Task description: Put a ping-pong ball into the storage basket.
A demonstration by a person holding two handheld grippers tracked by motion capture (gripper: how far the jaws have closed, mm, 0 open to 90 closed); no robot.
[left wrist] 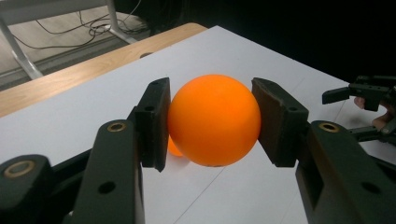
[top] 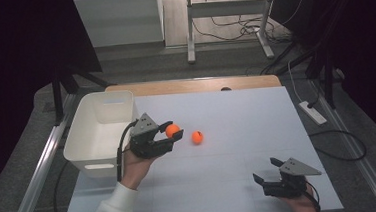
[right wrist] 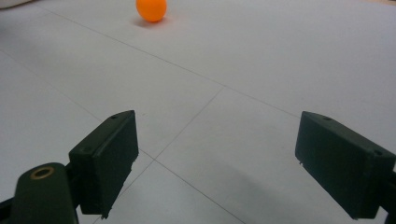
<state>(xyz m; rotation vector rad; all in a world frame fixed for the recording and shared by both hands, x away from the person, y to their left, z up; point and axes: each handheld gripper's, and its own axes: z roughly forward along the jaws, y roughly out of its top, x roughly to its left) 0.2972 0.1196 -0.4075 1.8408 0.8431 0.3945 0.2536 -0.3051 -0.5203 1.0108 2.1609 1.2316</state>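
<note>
High view: my left tool [top: 170,133] is pinching an orange ball [top: 172,130] just above the counter [top: 241,182]. The white bin [top: 100,129] lies at nine o'clock from that ball, just beside the hand, so I judge the coming move a short carry that way. A second orange ball [top: 197,137] rests on the counter at three o'clock from the held one, apart from it.

Left tool view: both pads press the ball [left wrist: 213,120] at its widest. A sliver of orange [left wrist: 173,148] shows behind it; what it is, I cannot tell.

Right tool view: my right tool [right wrist: 231,163] stands spread and empty, the loose ball [right wrist: 151,10] well off at eleven o'clock, its top cut off.
</note>
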